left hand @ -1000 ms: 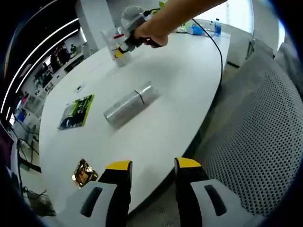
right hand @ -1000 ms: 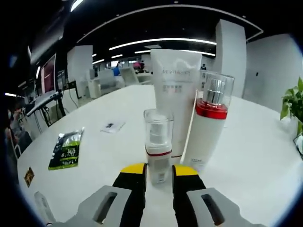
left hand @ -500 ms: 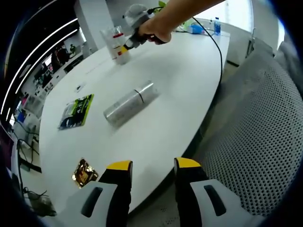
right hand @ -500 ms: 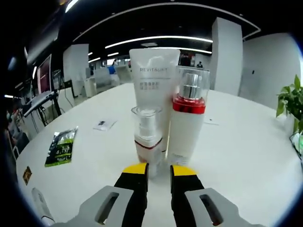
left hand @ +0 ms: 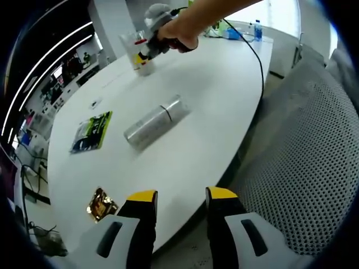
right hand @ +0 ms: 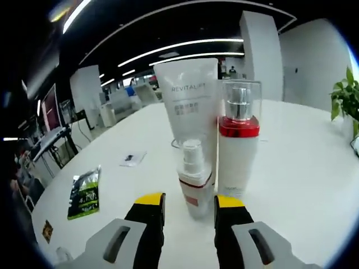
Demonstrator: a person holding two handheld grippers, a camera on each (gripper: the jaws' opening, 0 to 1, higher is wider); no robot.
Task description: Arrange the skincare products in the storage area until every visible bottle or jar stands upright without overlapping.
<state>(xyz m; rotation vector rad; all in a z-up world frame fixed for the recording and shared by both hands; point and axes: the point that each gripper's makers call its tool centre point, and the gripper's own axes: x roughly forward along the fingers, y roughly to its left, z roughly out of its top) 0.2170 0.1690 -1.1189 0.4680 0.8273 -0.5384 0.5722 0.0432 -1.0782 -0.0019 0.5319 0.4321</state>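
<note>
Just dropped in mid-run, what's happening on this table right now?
A person is tidying skincare products on a white table. The right tongs sit open around a small pump bottle, which stands upright by a white tube and a red-banded bottle. A silver bottle lies on its side mid-table, not yet stood up. The left tongs hang open at the table edge, holding nothing.

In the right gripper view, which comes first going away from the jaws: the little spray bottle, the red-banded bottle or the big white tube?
1. Little spray bottle, just ahead, between the yellow tips.
2. Red-banded bottle, behind it, to the right.
3. Big white tube, at the back.
</note>
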